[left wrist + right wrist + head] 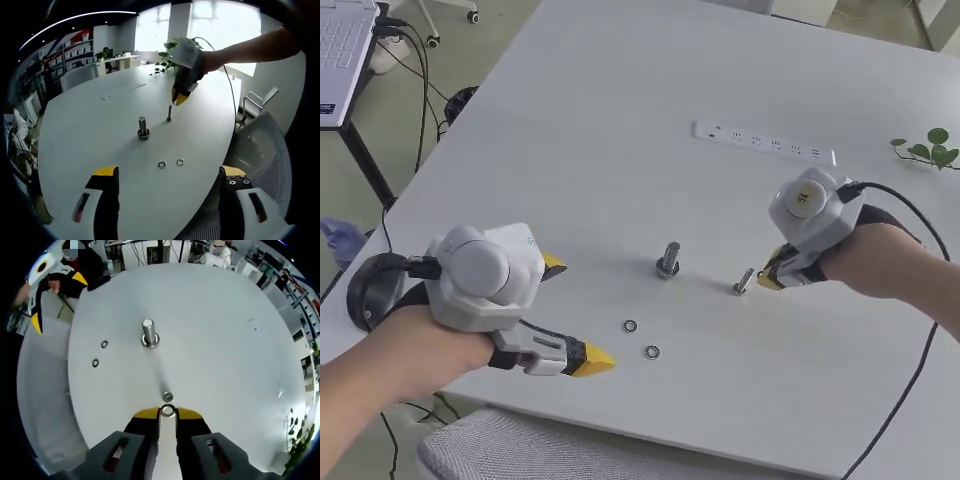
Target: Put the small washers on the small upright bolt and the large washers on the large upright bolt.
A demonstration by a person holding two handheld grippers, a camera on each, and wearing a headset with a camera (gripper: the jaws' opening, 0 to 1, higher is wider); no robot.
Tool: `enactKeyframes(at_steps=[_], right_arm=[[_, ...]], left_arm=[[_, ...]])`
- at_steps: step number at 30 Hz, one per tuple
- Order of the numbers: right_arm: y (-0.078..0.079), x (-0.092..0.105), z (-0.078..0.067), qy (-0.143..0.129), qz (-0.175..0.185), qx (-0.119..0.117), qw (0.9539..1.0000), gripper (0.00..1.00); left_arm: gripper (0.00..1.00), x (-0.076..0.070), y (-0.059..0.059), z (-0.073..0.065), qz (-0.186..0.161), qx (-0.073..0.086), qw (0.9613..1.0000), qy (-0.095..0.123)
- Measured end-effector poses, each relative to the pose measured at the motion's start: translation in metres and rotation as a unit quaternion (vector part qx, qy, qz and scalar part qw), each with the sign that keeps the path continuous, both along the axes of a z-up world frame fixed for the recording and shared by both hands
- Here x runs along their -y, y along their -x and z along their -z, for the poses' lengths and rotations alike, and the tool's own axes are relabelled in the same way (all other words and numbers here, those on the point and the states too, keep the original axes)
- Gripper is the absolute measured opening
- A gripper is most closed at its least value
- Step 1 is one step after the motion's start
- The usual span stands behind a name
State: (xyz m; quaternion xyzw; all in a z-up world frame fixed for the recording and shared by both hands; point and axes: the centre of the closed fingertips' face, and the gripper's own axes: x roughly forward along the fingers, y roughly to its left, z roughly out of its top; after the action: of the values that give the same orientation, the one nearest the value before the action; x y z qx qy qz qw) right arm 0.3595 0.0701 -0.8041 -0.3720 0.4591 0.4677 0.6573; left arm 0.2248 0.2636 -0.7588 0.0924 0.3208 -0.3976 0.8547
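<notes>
Two loose washers (630, 325) lie close together on the tabletop (620, 120), in front of the large bolt (668, 260), which stands upright. Small bolt (743, 282) stands near it, also upright. Right tongs (770, 280) narrow, pinching one small washer (168, 411) just beside the small bolt's top. Left tongs (578, 312) wide, holding nothing, near the loose washers. Power strip (765, 143) further back.

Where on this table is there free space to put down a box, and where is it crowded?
Free: the bare stretch between the power strip and the large bolt, and left of the strip. Crowded: the front, with the small bolt, two loose washers, left hand-held gripper and right hand-held gripper.
</notes>
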Motion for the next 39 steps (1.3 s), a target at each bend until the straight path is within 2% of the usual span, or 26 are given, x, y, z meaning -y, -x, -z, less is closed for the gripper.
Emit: enactKeyframes(at_steps=[7,17,19,39], right_arm=[[-0.002,-0.005,-0.001,-0.001,-0.005,0.0,1.0,0.12],[-0.003,-0.012,0.003,-0.001,-0.012,-0.002,0.9999,0.12],[-0.008,-0.011,0.006,0.001,-0.013,-0.002,0.9999,0.12],[-0.007,-0.012,0.009,0.009,-0.015,-0.005,0.9998,0.12]], left_arm=[[0.84,-0.003,-0.003,0.002,0.001,-0.001,1.0,-0.002],[0.9,-0.003,0.0,0.003,0.0,-0.005,1.0,0.002],[0.9,-0.003,0.0,0.003,0.0,-0.005,1.0,0.0],[0.86,-0.005,-0.003,0.007,0.003,-0.011,0.9999,0.0]])
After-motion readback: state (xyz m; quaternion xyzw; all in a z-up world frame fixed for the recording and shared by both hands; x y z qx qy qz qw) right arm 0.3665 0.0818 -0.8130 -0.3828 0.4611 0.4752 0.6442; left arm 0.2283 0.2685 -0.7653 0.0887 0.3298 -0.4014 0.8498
